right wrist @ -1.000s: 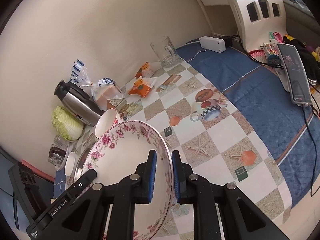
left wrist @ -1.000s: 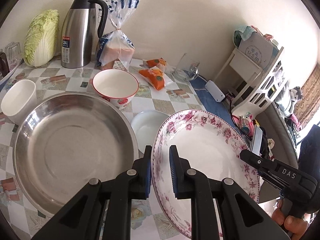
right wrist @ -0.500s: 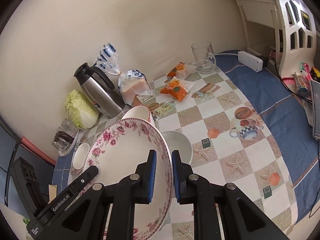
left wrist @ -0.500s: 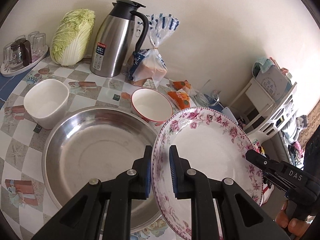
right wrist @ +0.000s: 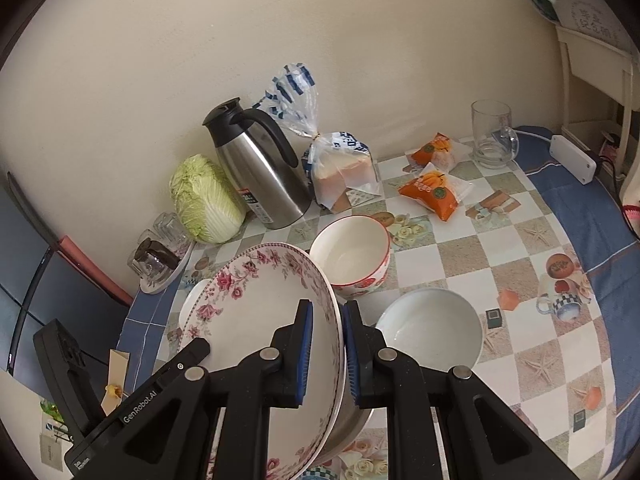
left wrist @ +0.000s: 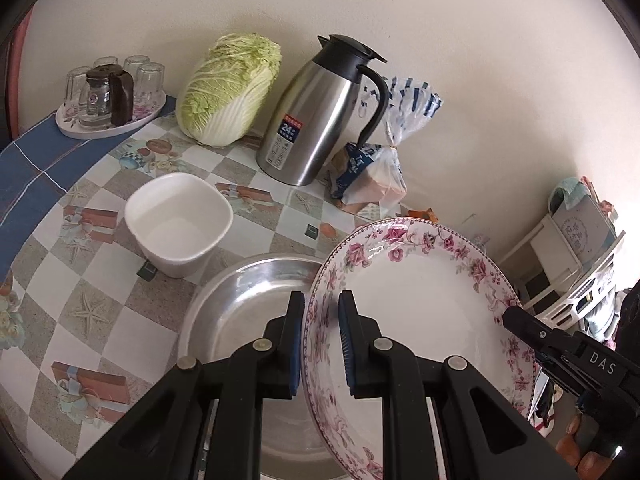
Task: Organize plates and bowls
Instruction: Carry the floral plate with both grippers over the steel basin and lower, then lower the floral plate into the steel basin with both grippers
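Both grippers hold one pink-flowered plate off the table, tilted. My left gripper is shut on its left rim; my right gripper is shut on the opposite rim, and shows at the plate's right edge in the left wrist view. Under the plate lies a wide steel basin. A white square bowl stands to the basin's left. A red-rimmed bowl and a plain white bowl sit to the right of the plate.
Along the wall stand a cabbage, a steel thermos jug, a bread bag, orange snack packs and a glass mug. A tray of glasses sits at the far left. A white shelf stands right.
Both grippers carried the plate leftward over the steel basin. The view swung left: the cabbage, jug and tray of glasses came toward the centre, and the plate rolled a little.
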Demonstrator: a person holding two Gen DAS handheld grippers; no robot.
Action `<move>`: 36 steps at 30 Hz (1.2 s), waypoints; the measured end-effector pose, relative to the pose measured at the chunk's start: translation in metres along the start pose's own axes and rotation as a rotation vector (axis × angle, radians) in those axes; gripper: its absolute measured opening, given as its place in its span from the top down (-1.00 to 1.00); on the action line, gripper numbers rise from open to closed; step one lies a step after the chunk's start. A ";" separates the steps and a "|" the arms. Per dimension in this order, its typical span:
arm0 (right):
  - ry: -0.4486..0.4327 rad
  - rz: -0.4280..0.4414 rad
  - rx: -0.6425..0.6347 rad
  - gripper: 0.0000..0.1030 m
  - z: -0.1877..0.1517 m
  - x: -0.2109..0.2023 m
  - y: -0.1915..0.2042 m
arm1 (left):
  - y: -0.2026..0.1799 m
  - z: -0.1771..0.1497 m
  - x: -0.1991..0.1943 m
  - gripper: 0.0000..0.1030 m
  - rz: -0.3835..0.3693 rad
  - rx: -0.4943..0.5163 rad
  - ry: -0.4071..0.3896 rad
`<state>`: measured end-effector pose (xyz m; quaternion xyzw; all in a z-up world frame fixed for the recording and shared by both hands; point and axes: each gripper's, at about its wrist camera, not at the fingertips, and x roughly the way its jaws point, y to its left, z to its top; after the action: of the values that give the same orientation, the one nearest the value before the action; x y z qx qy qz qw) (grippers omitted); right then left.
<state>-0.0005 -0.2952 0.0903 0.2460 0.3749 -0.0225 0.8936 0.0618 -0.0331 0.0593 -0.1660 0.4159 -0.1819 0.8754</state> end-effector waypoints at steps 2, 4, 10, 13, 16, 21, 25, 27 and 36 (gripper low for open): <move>0.010 0.017 -0.005 0.67 -0.002 0.008 0.007 | 0.008 0.003 -0.002 0.67 0.016 -0.014 -0.012; 0.022 0.025 -0.008 0.67 -0.004 0.018 0.012 | 0.017 0.005 -0.003 0.67 0.027 -0.035 -0.013; 0.062 0.051 0.001 0.67 -0.012 0.044 0.017 | 0.034 0.009 0.001 0.67 0.054 -0.071 -0.005; 0.075 0.054 0.000 0.67 -0.016 0.053 0.017 | 0.037 0.009 0.005 0.67 0.067 -0.069 -0.001; 0.088 0.063 0.013 0.67 -0.019 0.061 0.013 | 0.041 0.008 0.013 0.67 0.076 -0.069 0.013; 0.104 0.061 0.021 0.67 -0.025 0.075 0.007 | 0.046 0.005 0.025 0.67 0.099 -0.069 0.036; 0.131 0.071 0.037 0.67 -0.030 0.088 0.000 | 0.050 0.002 0.035 0.67 0.110 -0.080 0.064; 0.144 0.069 0.047 0.67 -0.032 0.093 -0.004 | 0.051 0.000 0.041 0.67 0.116 -0.085 0.086; 0.200 0.042 0.093 0.67 -0.041 0.109 -0.026 | 0.046 -0.013 0.064 0.67 0.138 -0.072 0.165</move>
<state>0.0455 -0.2837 -0.0194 0.2962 0.4553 0.0033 0.8396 0.0972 -0.0233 -0.0120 -0.1527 0.5034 -0.1195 0.8420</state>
